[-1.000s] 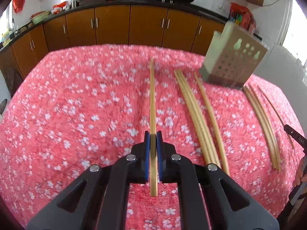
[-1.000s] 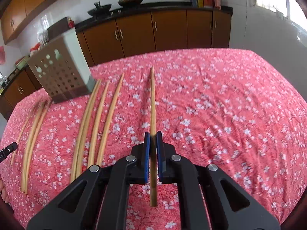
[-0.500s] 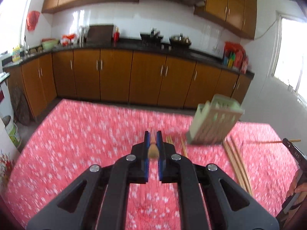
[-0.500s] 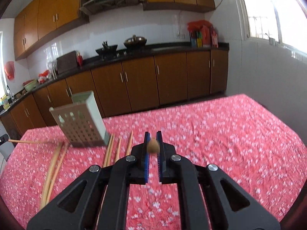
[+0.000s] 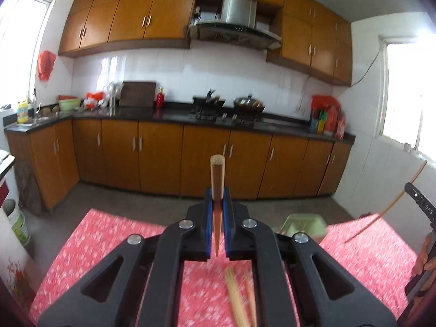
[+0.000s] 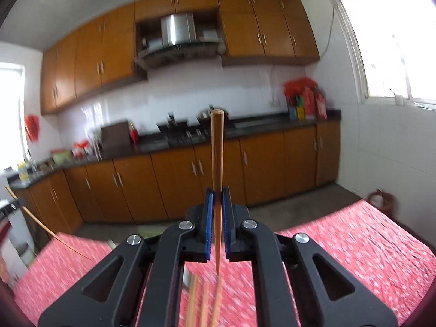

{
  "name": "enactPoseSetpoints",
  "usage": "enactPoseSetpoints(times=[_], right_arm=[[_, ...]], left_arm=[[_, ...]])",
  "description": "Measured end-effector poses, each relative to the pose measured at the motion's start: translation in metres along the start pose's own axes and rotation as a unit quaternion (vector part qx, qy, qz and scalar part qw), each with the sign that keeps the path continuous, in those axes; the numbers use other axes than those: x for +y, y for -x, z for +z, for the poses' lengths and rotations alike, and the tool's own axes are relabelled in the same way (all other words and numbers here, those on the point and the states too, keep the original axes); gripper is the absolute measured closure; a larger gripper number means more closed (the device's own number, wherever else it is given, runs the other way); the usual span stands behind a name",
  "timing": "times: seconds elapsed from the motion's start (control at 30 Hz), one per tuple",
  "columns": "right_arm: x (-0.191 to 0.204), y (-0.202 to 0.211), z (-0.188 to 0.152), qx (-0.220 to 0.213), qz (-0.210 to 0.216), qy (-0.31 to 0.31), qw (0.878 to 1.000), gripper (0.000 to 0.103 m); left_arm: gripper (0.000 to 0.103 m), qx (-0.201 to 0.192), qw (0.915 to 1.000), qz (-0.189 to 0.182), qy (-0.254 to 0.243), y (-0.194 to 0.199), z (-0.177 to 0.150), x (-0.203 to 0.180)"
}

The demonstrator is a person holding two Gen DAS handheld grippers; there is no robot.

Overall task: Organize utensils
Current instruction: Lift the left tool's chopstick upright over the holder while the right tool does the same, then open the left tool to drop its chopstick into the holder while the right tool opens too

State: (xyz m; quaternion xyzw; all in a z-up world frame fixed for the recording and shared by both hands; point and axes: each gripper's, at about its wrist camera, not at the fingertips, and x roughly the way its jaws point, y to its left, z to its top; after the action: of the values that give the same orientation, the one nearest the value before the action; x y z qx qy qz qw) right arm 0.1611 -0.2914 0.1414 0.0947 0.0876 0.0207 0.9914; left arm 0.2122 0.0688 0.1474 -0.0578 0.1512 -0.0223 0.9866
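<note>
Your left gripper [image 5: 217, 207] clamps a bamboo chopstick [image 5: 217, 190], blunt cut end up, thin tip below the pads. Your right gripper [image 6: 217, 207] pinches another chopstick [image 6: 217, 174] the same way, tapered and brown. More chopsticks [image 5: 239, 297] lie blurred on the red floral cloth [image 5: 109, 245] by a pale green holder [image 5: 302, 223].

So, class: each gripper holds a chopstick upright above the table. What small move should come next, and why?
Probably carry the left gripper right and down toward the green holder. Its chopstick is clamped, thin tip down, and the holder sits low to the right. The right gripper grips its chopstick likewise.
</note>
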Motion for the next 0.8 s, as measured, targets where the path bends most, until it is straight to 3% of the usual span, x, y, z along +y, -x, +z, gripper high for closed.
enactPoseSetpoints(times=[0.17,0.33,0.6,0.8], right_arm=[[0.024,-0.009,0.017,-0.032,0.045,-0.017,0.998,0.096],[0.037,-0.03,0.0,-0.016,0.064,-0.006,0.998,0.096],[0.043,-0.059,-0.035,0.047,0.06,0.007,0.997,0.096],[0.041,-0.063,-0.042,0.071,0.058,0.0,0.996,0.093]], left_arm=[[0.095,-0.035,0.9983,-0.045,0.008,-0.002,0.032,-0.034],[0.095,-0.05,0.9957,-0.078,0.0,-0.016,0.035,-0.067],[0.095,0.011,0.9959,-0.089,-0.009,-0.065,-0.002,-0.083],[0.093,0.048,0.9952,-0.084,-0.013,-0.085,-0.024,-0.082]])
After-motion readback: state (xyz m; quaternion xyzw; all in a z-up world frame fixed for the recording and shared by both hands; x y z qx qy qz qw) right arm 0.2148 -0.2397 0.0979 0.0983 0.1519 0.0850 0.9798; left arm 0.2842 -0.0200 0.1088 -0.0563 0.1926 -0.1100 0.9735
